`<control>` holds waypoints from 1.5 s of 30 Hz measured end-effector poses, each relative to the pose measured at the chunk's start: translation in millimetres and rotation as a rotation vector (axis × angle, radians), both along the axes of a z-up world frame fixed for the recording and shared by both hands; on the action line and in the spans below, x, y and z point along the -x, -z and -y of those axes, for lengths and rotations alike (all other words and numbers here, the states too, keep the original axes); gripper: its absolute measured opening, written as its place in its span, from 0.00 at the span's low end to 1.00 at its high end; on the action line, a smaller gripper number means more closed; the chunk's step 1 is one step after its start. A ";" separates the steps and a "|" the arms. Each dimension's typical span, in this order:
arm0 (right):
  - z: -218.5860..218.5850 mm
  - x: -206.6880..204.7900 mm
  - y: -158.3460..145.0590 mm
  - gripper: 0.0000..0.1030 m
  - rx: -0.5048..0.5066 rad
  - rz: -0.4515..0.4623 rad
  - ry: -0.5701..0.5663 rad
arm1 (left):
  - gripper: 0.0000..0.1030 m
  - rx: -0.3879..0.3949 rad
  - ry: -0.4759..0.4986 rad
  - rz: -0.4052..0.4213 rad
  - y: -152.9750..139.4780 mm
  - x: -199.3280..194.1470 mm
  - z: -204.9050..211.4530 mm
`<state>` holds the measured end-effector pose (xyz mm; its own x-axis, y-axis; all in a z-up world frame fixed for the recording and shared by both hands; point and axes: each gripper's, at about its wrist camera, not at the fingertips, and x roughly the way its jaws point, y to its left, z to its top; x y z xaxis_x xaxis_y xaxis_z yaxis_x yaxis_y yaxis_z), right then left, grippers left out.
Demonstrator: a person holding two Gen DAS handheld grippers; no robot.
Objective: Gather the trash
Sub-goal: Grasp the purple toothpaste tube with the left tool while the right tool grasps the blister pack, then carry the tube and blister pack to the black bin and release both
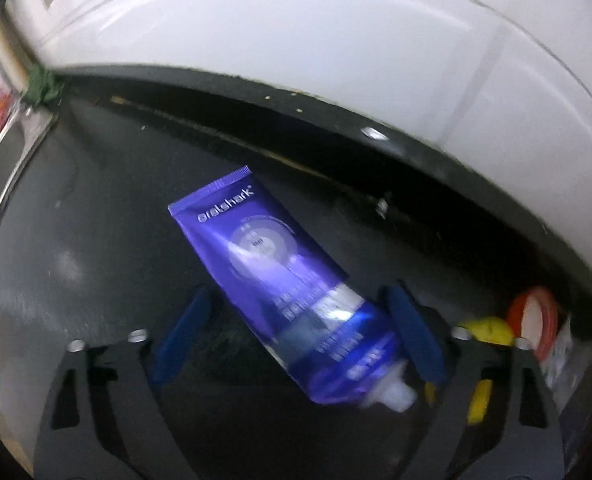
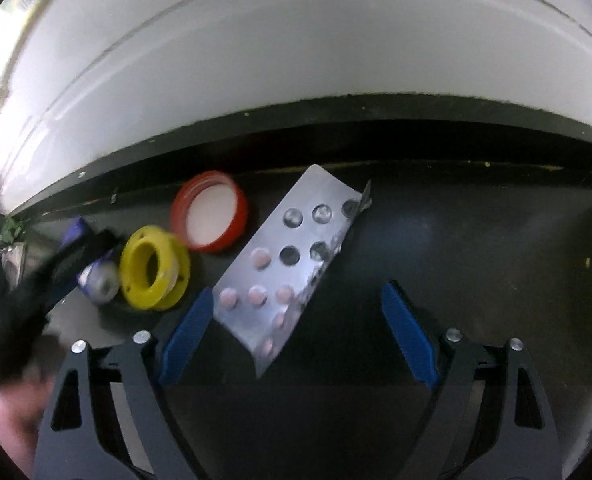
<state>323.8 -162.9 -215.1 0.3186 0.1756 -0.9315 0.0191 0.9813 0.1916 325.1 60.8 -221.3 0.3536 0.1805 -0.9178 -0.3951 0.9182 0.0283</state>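
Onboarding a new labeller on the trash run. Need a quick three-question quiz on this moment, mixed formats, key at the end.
1. True or false: the left gripper is clamped on the purple toothpaste tube.
2. Which item lies between the right gripper's fingers? A) red lid B) yellow ring C) pill blister pack
3. Fill in: the red lid lies with its open side facing ____.

Key
1. False: the tube sits between the jaws, but a gap shows beside one blue pad.
2. C: the pill blister pack; the yellow ring lies outside the jaws.
3. Up: its white inside shows.
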 end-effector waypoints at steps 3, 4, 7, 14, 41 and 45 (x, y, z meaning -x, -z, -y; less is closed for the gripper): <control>-0.9 0.4 -2.2 0.25 -0.008 -0.003 -0.013 | 0.45 -0.006 0.094 0.024 -2.2 19.6 1.1; 0.7 1.3 -1.7 0.16 -0.032 -0.013 -0.010 | 0.42 -0.001 0.127 0.026 -1.8 25.1 2.2; 4.0 9.1 -3.4 0.05 -0.039 -0.023 -0.012 | 0.33 0.061 0.207 0.029 -2.5 45.3 0.2; 7.7 36.9 -30.4 0.05 -0.027 0.022 -0.049 | 0.05 0.155 0.334 0.040 -12.5 86.0 8.6; -50.5 231.5 -108.3 0.05 0.005 0.112 -0.220 | 0.05 0.088 0.463 0.086 -88.9 280.4 -19.3; -70.2 241.6 -118.7 0.05 0.005 0.128 -0.258 | 0.05 0.079 0.426 0.108 -96.1 298.3 -36.7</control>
